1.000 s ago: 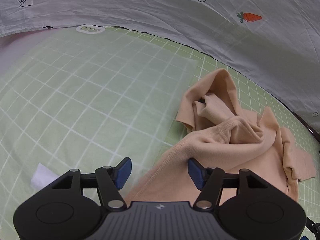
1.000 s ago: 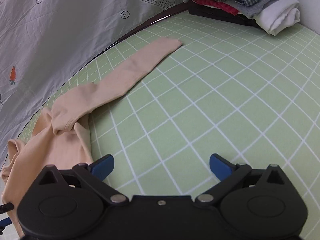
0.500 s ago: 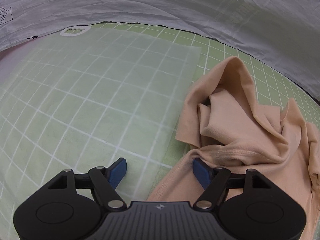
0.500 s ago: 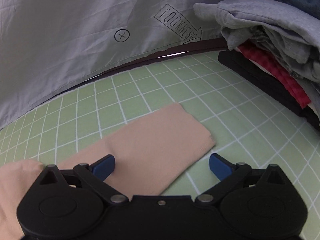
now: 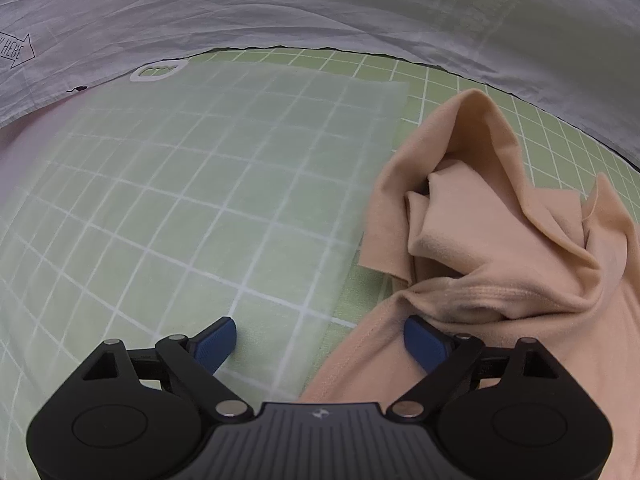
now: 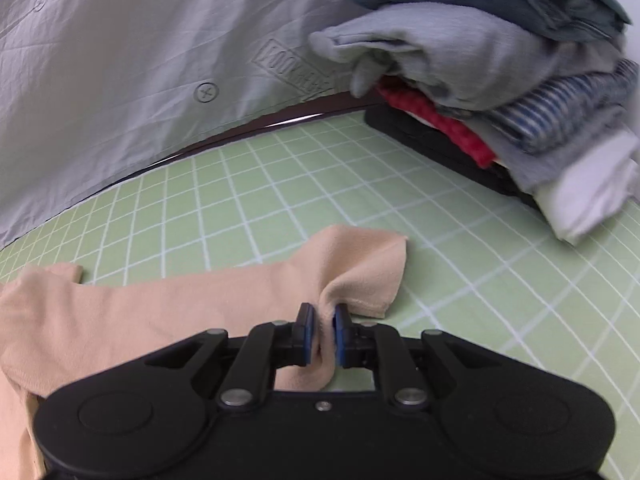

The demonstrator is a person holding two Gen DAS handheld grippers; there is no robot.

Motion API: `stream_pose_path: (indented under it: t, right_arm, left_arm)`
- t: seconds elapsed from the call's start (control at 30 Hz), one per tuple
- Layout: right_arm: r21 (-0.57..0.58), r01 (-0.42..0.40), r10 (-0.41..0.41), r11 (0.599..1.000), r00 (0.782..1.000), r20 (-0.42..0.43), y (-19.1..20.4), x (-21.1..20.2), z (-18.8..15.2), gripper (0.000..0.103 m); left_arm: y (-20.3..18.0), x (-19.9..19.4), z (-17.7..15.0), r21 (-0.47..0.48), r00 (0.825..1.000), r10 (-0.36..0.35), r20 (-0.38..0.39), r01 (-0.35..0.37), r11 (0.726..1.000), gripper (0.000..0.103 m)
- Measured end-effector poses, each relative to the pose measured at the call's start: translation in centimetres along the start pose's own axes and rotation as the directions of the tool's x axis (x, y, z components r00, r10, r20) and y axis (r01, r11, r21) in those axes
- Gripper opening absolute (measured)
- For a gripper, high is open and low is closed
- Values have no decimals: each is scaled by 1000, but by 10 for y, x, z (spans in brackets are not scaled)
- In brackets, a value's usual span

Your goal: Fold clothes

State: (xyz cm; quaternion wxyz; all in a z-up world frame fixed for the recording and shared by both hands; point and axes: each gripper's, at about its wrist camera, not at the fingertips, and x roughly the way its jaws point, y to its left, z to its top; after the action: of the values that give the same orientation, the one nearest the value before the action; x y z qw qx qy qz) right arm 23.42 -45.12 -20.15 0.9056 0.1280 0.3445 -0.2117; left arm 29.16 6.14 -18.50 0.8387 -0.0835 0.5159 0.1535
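Observation:
A crumpled peach long-sleeved garment [image 5: 500, 248] lies on the green grid mat [image 5: 200, 200]. My left gripper [image 5: 320, 340] is open, low over the mat, with the garment's hem edge between its blue pads and its right pad [image 5: 424, 344] against the cloth. In the right wrist view one peach sleeve [image 6: 200, 300] stretches across the mat [image 6: 440, 260]. My right gripper [image 6: 322, 330] is shut on the sleeve near its cuff [image 6: 372, 276], with cloth bunched between the pads.
A translucent folding board [image 5: 224, 152] lies on the mat left of the garment. A grey printed sheet [image 5: 320, 4] hangs behind the mat. A pile of clothes [image 6: 520, 80] sits on a black tray at the right back.
My right gripper has moved along the sleeve to its cuff end and shut on it. My left gripper has edged forward along the hem and stays open.

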Motion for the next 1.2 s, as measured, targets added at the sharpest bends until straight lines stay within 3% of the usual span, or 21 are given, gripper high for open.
stream_pose_path:
  t: [0.2,0.37,0.47,0.53,0.6,0.67,0.77,0.87,0.93,1.1,1.17,1.2]
  right_arm:
    - [100,230,-229,968,973,-14,-74,-37,-27,12]
    - [81,296,-294,952,955,-33,-82,-48,-36,19]
    - [60,328,-324,943,943,-71,-73,-50,-32,35]
    - [69,326,-321,943,944,-82,-65,-54,-31,66]
    - [58,311,-307,949,949,-69,-50,-57,-32,81]
    - [35,288,-287,957,957,-49,-31,-60,-34,88]
    - [-10,238,-238,971,970,-44,3,-60,-41,95]
    - [-52,180,-183,982,981,-68,36,-54,-54,96]
    - [-46,171,-174,984,982,-67,53,-53,-62,96]
    - [13,181,-179,983,981,-73,65,-56,-68,98]
    - [41,180,-177,983,981,-76,62,-56,-70,101]
    - [54,177,-173,983,982,-78,60,-56,-71,103]
  left_arm:
    - [3,3,-2,-5,1000,-2,5,2,1000,95]
    - [6,1,-3,-9,1000,-23,-6,23,1000,95]
    - [14,-5,-6,-37,999,-53,-8,52,998,95]
    - [21,-11,-8,-68,997,-74,1,74,995,95]
    - [30,-16,-9,-95,995,-95,14,96,991,94]
    - [39,-20,-7,-121,994,-108,33,111,986,93]
    - [51,-22,1,-159,989,-133,61,141,977,85]
    - [54,-21,12,-161,978,-194,73,204,966,70]
    - [49,-21,17,-127,969,-232,85,241,962,60]
    - [26,-12,23,-6,951,-296,90,298,955,51]
    - [17,-2,25,39,951,-298,78,296,954,35]
    - [14,2,26,61,954,-289,74,285,957,13]
